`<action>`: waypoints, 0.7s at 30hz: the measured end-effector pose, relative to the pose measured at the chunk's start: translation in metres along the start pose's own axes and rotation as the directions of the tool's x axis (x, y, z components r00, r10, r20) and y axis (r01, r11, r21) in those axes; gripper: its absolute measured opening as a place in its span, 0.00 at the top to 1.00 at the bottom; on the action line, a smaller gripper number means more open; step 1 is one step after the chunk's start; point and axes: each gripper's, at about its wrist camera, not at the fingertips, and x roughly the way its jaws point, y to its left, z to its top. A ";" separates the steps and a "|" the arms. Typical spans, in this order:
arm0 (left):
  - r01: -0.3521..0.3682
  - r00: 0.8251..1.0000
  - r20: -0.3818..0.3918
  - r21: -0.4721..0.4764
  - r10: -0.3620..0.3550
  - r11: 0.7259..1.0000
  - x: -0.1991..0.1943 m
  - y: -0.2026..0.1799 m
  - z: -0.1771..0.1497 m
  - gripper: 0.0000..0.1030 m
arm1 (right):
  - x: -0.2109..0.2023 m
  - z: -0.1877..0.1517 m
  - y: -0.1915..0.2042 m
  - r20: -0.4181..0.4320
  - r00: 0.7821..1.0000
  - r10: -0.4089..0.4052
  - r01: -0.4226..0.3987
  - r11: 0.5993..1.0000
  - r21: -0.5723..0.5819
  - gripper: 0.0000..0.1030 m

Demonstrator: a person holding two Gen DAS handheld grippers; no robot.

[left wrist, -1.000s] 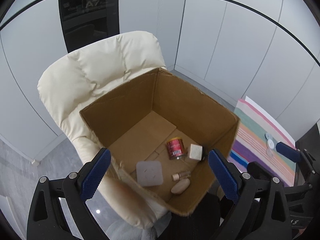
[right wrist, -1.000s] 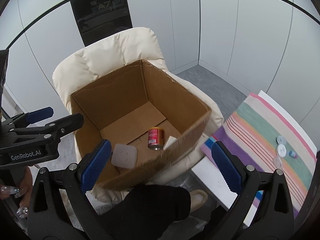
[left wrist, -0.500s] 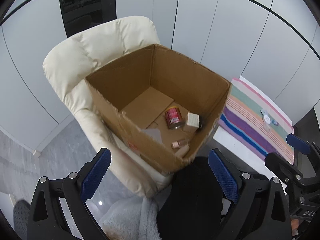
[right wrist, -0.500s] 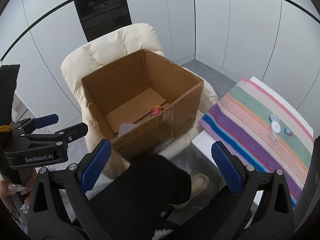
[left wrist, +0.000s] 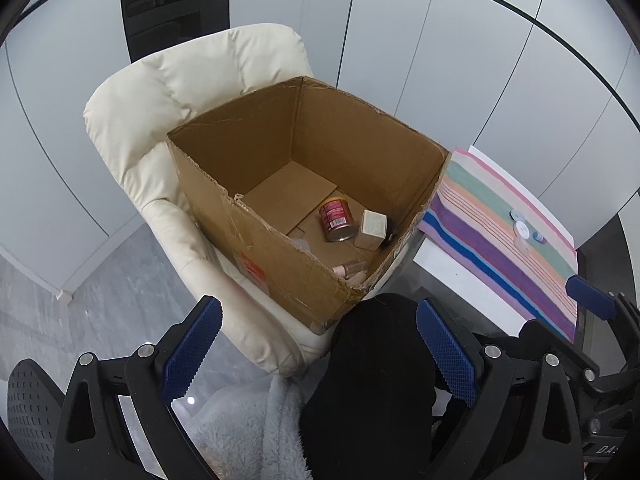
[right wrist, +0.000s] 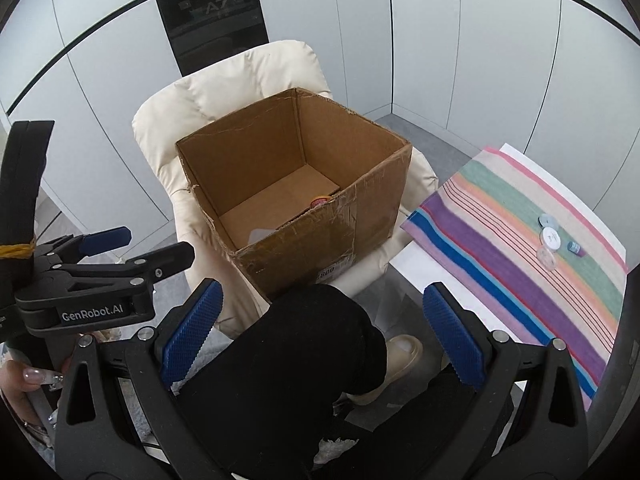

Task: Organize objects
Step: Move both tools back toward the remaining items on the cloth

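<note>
A: Where do the two cameras look from?
B: Both look down from high up, a bit back. Both see the cardboard box (left wrist: 304, 204) (right wrist: 296, 176) and, to its right, the striped cloth (left wrist: 500, 236) (right wrist: 516, 240).

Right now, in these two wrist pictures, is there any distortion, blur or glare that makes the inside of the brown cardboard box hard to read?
Left wrist view: fisheye bends the wall seams; the brown cardboard box is sharp and evenly lit, its red can clear. Right wrist view: same bending; glossy tape on the box front glares mildly, and the near wall hides most contents.
</note>
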 end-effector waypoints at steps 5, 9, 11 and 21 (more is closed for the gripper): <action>0.009 1.000 -0.018 0.001 -0.009 1.000 0.005 -0.003 0.000 0.04 | 0.000 -0.002 -0.004 0.003 1.000 -0.010 0.010 1.000 0.011 0.01; 0.020 1.000 -0.023 0.025 -0.019 0.999 0.008 -0.015 0.002 0.04 | -0.003 -0.007 -0.019 0.001 1.000 -0.024 0.024 0.999 0.044 0.01; 0.030 0.999 -0.027 0.040 -0.029 0.999 0.011 -0.024 0.003 0.04 | -0.006 -0.009 -0.027 0.002 0.999 -0.036 0.036 0.997 0.062 0.01; 0.107 0.992 -0.081 0.164 -0.094 0.981 0.032 -0.090 0.003 0.04 | -0.026 -0.039 -0.091 -0.012 0.991 -0.132 0.132 0.968 0.213 0.01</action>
